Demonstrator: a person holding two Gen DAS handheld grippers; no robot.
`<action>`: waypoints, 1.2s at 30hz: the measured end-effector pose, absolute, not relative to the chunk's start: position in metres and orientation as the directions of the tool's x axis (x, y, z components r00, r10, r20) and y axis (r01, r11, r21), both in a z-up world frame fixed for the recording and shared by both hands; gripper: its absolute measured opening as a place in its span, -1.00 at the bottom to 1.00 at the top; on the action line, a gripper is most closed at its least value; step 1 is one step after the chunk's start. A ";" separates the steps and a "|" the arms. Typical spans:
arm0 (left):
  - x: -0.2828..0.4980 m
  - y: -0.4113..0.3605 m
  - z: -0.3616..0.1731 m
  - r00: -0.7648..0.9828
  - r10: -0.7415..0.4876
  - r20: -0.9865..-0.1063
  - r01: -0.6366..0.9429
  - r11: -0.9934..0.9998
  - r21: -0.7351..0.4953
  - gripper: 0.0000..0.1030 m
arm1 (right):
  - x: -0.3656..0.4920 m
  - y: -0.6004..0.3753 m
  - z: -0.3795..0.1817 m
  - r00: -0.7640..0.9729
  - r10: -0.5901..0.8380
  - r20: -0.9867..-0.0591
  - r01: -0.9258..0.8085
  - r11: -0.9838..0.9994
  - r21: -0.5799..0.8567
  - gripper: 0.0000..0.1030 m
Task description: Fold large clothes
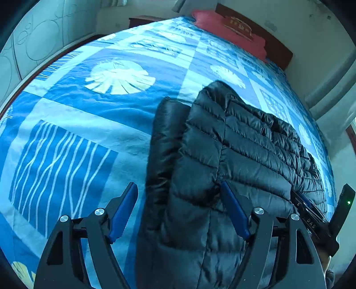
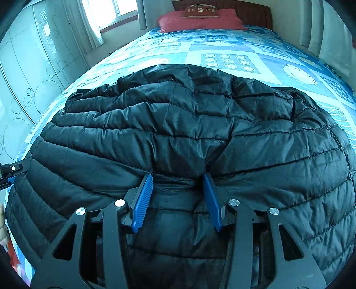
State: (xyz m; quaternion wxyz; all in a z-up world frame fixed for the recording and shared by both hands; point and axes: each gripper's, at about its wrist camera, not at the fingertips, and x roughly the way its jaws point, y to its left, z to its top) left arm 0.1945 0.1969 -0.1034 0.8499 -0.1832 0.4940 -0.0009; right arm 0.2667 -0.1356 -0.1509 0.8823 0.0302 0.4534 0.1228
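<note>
black puffer jacket (image 2: pixel 189 133) lies spread across the near half of a bed with a blue patterned bedspread (image 1: pixel 89 124), its quilted rows running side to side in the right wrist view. in the left wrist view the same jacket (image 1: pixel 222 144) runs away toward the right edge of the bed, with one folded sleeve or side panel lying along its left margin, touching the bedspread.

left tool (image 1: pixel 178 209) sits at the near edge of the jacket with its blue-padded fingers (image 1: pixel 123 213) spread wide. a thick fold of the jacket passes between them; the right finger presses against the fabric, while the left finger stands clear over the bedspread, so the fold is straddled, not pinched.

right tool (image 2: pixel 178 197) is at the jacket's near hem, around the middle of its width. its fingers (image 2: pixel 142 202) are set partly apart with a bunched ridge of fabric between them, and the cloth puckers into creases right at both tips. whether the pads truly clamp the fabric i cannot tell.

each tool shows at the edge of the other's view, beside the jacket's near hem.

at the far end of the bed a red pillow (image 2: pixel 200 20) rests against a dark wooden headboard (image 2: pixel 255 13), well apart from the jacket. a curtained window (image 2: pixel 111 11) and a pale wardrobe door with circle patterns (image 2: pixel 26 73) stand off to the left side of the bed.
</note>
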 end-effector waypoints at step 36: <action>0.179 0.127 -0.038 0.595 -0.143 -0.791 -0.060 0.973 -0.221 -0.60 | 0.221 -0.176 -0.111 0.650 0.169 -0.741 -0.118 0.986 0.121 0.11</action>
